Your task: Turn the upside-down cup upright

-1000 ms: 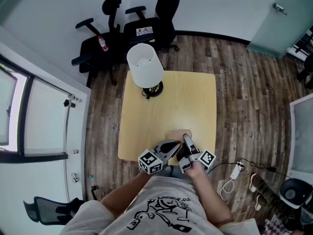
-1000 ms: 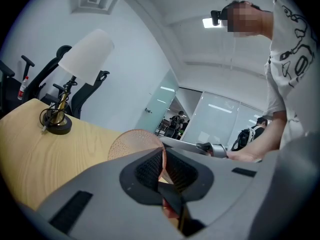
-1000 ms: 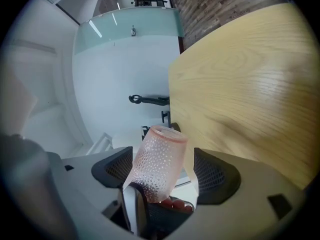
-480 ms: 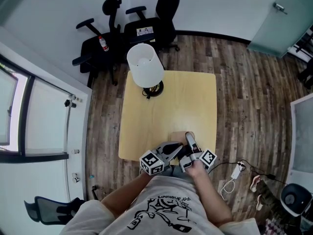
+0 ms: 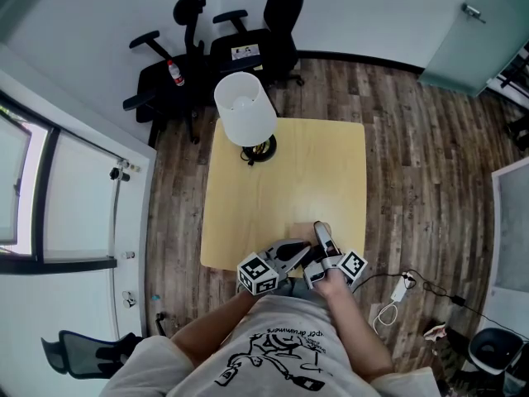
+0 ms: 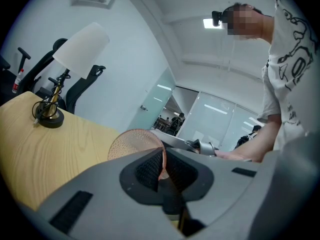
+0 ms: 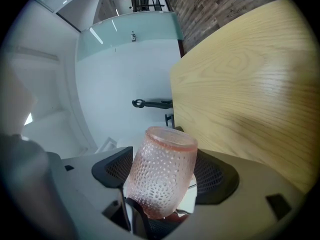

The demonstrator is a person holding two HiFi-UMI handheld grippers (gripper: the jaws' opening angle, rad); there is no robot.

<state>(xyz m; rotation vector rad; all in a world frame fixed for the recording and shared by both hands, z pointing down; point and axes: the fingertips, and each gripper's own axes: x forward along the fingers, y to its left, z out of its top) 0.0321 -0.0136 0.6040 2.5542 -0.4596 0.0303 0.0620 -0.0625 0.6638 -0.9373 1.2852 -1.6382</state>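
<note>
While one pink dimpled cup [image 7: 159, 164] sits tilted between the pads of the right gripper [image 7: 163, 175], clamped by its wall, the left gripper [image 6: 161, 166] pinches that cup's rim. One table [image 5: 281, 172] carries one lamp [image 5: 245, 110]. Compared with one second earlier, both grippers hold position over the table's near edge; less of the cup shows beyond them.

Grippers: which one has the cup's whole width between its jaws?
The right gripper; the cup spans its jaws, while the left gripper pinches only its thin wall.
</note>
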